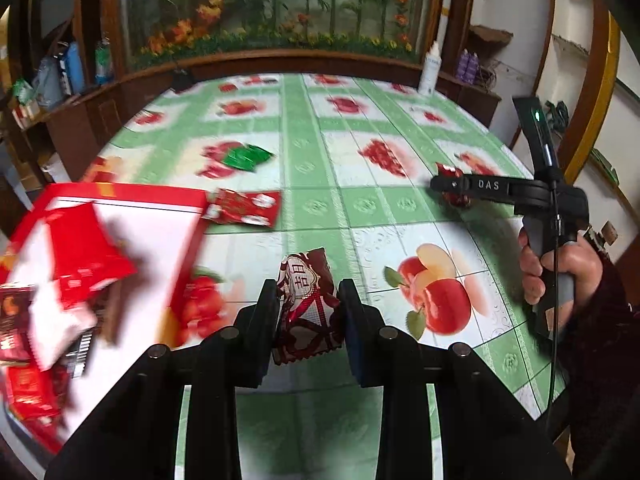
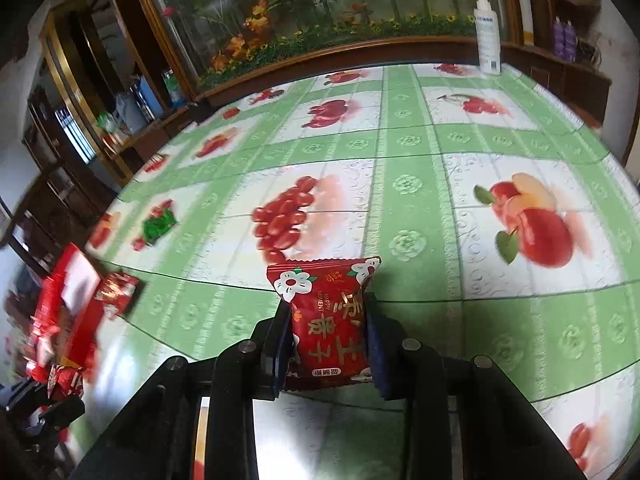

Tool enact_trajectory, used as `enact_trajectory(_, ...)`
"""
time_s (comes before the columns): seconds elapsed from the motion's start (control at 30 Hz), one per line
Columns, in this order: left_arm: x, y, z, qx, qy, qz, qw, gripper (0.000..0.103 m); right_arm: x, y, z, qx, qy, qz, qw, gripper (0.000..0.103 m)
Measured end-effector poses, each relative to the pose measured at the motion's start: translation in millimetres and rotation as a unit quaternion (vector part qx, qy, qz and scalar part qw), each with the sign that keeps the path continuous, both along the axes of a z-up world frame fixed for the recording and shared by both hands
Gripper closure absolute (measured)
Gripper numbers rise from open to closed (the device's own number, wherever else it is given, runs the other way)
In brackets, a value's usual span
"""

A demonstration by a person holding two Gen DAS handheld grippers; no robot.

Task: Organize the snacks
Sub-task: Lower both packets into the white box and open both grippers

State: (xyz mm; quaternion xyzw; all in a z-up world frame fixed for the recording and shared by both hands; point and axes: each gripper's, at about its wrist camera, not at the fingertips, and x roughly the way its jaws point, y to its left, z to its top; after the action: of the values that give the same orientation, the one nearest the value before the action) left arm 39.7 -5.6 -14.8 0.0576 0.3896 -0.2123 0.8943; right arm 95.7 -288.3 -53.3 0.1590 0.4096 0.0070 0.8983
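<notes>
My left gripper point(image 1: 308, 300) is shut on a dark red and white snack packet point(image 1: 306, 304), held above the table. My right gripper point(image 2: 326, 320) is shut on a red snack packet with white flowers point(image 2: 326, 320); it also shows in the left wrist view point(image 1: 454, 190), to the right over the table. A red-rimmed box point(image 1: 132, 194) with several red packets in it lies at the left, also in the right wrist view point(image 2: 70, 280). A red packet point(image 1: 244, 206) lies beside the box's corner. A green packet point(image 1: 246, 156) lies farther back on the table.
The table point(image 1: 320, 200) has a green and white fruit-print cloth. A white spray bottle point(image 2: 486, 36) stands at its far edge. A wood-framed flower display runs behind the table, with cluttered shelves at the left.
</notes>
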Motion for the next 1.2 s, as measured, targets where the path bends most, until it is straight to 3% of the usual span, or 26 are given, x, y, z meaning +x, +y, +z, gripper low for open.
enact_trajectory(0.27,-2,79,16,-0.007,-0.033,0.077,0.9965,0.075,-6,52,22,0.039,-0.075,0.063,0.994,0.070)
enact_trajectory(0.47,7,128,12,-0.018,-0.036,0.128,0.9910,0.075,6,141,33,0.067,-0.113,0.137,0.982,0.070)
enact_trajectory(0.7,15,158,4,-0.019,-0.035,0.161,0.9861,0.075,22,249,40,0.089,-0.132,0.236,0.959,0.070)
enact_trajectory(0.83,15,172,4,-0.013,-0.048,0.185,0.9815,0.066,24,296,44,0.100,-0.137,0.290,0.942,0.067)
enact_trajectory(0.87,16,174,4,-0.009,-0.052,0.191,0.9802,0.054,24,301,46,0.106,-0.139,0.295,0.939,0.061)
enact_trajectory(0.97,15,178,5,-0.001,-0.067,0.201,0.9773,0.049,30,297,53,0.118,-0.161,0.279,0.939,0.036)
enact_trajectory(1.07,14,178,5,-0.006,-0.071,0.200,0.9772,0.047,41,273,56,0.105,-0.178,0.228,0.952,0.036)
enact_trajectory(1.2,14,172,2,-0.010,-0.067,0.188,0.9798,0.046,80,199,41,0.111,-0.149,0.086,0.979,0.035)
